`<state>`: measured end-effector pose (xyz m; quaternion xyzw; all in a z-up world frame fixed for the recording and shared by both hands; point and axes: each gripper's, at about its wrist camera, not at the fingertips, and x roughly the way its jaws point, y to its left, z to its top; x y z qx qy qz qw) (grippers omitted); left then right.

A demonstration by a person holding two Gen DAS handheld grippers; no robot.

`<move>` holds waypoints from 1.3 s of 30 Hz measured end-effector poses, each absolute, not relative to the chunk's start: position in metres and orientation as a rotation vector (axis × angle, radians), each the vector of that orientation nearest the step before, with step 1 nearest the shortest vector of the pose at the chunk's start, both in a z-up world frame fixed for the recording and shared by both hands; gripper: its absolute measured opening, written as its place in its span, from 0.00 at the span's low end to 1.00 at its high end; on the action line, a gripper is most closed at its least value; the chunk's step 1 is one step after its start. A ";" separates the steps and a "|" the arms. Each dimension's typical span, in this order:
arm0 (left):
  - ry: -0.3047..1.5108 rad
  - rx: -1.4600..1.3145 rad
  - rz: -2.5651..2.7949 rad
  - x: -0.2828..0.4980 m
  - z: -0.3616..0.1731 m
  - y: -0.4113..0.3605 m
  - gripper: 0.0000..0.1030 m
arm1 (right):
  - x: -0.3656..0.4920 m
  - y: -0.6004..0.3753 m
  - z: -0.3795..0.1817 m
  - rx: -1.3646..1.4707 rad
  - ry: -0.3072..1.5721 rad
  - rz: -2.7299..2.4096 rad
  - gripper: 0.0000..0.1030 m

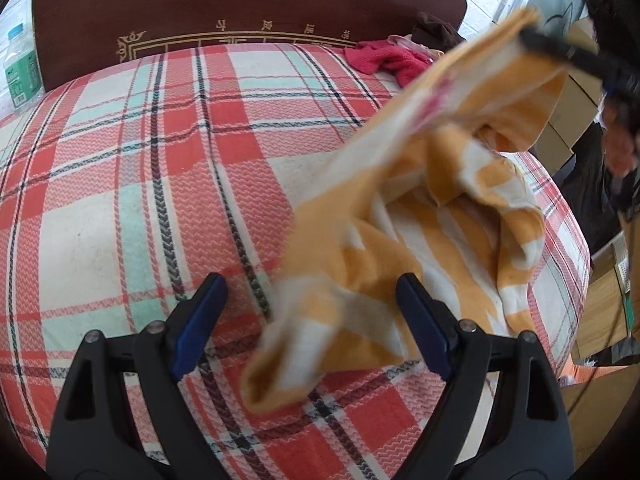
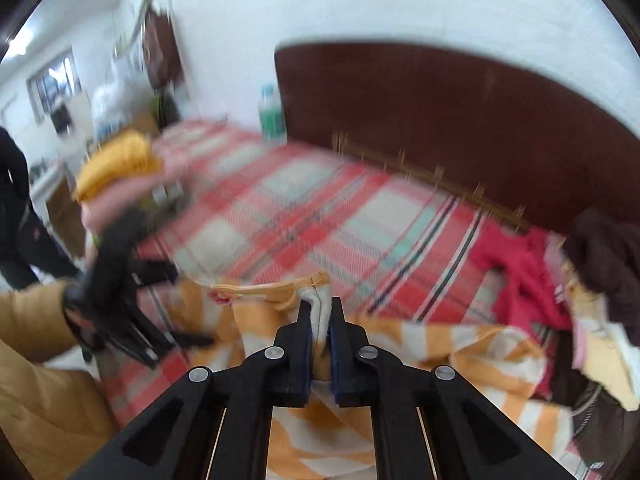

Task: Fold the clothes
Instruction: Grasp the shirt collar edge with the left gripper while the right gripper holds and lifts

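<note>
Garment [image 2: 420, 344], orange-and-white striped: hem clamped in closed right hand-held gripper [image 2: 320, 312]; trails between open left hand-held gripper [image 1: 312, 292] fingers. Headboard [image 1: 248, 0] lettering illegible.

A garment [image 1: 432, 216] lies on the bed [image 1: 120, 200], its corner raised in the right claw [image 2: 320, 308]. Behind it, more clothes [image 1: 384, 60] sit before the headboard [image 1: 240, 4]; a bottle [image 1: 20, 68] stands left of that.

Both wrist views look steeply down, close, sharing the plaid bed [image 1: 120, 184]; right seems blurred.
</note>
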<state>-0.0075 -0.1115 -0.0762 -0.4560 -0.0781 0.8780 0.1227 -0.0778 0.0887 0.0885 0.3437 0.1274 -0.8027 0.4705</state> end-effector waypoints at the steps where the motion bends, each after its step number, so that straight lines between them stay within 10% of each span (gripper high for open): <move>1: -0.222 -1.322 2.562 -0.009 -0.076 -0.109 0.85 | -0.073 0.095 0.101 0.808 0.293 -1.979 0.06; 3: -0.210 -1.306 2.569 -0.014 -0.076 -0.103 0.84 | -0.064 0.104 0.119 0.755 0.282 -2.014 0.06; 6: -0.212 -1.339 2.523 -0.022 -0.081 -0.096 0.31 | -0.055 0.113 0.130 0.722 0.276 -2.029 0.06; 20: -0.185 -1.238 2.570 0.005 -0.046 -0.085 0.12 | -0.049 0.140 0.144 0.690 0.062 -2.006 0.06; 39: 0.057 -0.479 2.961 0.143 0.237 -0.127 0.12 | 0.070 0.201 0.292 0.124 -0.157 -2.011 0.06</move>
